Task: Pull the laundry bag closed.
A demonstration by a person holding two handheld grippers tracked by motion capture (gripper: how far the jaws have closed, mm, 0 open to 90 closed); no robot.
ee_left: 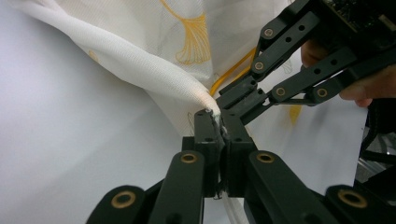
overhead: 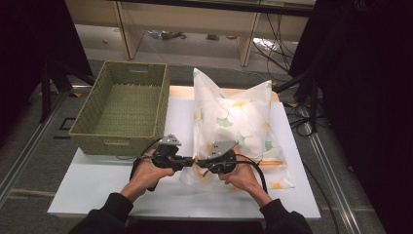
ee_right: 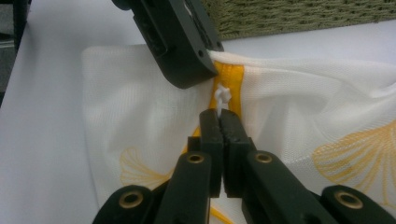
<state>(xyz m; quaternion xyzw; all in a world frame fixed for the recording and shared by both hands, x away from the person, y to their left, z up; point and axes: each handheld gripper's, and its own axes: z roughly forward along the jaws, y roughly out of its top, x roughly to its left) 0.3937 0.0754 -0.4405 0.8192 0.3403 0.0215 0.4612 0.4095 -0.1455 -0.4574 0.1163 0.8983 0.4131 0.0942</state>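
A pillow (overhead: 234, 122) in a white case printed with yellow and green ginkgo leaves lies on the white board (overhead: 97, 180). Both grippers meet at its near left corner. My left gripper (overhead: 191, 162) (ee_left: 218, 116) is shut on the edge of the case fabric (ee_left: 154, 70), which it pulls into a taut fold. My right gripper (overhead: 198, 164) (ee_right: 219, 114) is shut on a small white tab (ee_right: 220, 97) beside a yellow strip (ee_right: 232, 79) in the case. The two jaw tips nearly touch. A hand holds each gripper.
A green woven basket (overhead: 122, 107) stands on the board's left side, close to the pillow; its wall (ee_right: 289, 16) runs behind the corner. Bare white board lies in front of the basket and along the near edge. Black stands and cables flank the table.
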